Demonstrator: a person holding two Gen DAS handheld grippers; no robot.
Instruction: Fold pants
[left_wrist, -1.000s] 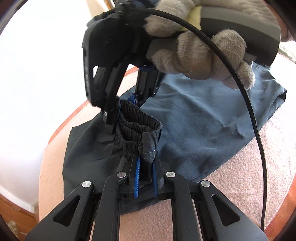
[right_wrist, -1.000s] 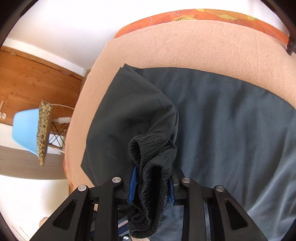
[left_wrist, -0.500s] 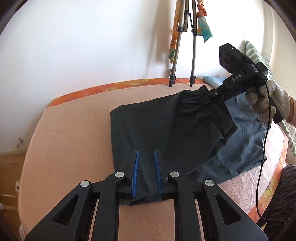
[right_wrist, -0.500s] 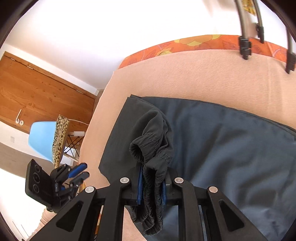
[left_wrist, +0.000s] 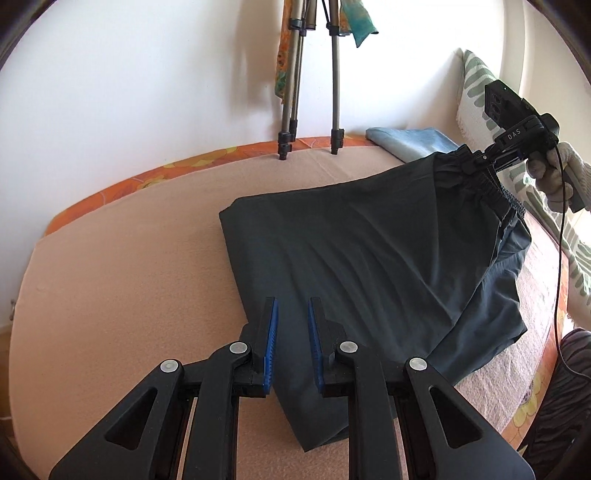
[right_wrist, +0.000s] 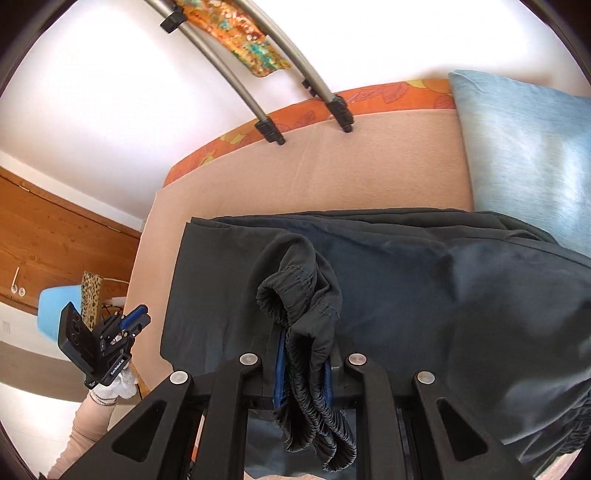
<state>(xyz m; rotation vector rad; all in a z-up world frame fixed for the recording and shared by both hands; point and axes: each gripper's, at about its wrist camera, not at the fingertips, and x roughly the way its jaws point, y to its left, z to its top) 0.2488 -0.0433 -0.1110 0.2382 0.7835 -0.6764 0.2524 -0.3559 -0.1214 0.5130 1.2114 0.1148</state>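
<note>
Left wrist view shows me my left gripper (left_wrist: 291, 345) with its jaws spread and nothing between them, low over the near edge of the dark pants (left_wrist: 369, 251). These pants lie on the peach blanket (left_wrist: 122, 277) of the bed. At the far right, my right gripper (right_wrist: 304, 360) pinches the elastic waistband (right_wrist: 317, 402) and holds it lifted above the blanket.

Pants (left_wrist: 369, 258) spread on the blanket (left_wrist: 129, 277), waistband (right_wrist: 314, 369) lifted at the right end, between the fingers of the right gripper (right_wrist: 304, 365). Left gripper (left_wrist: 291, 343) over the near left corner of the pants. Behind the blanket, 2 tripod legs (left_wrist: 310, 110); right of these, a pillow (right_wrist: 524, 147).
</note>
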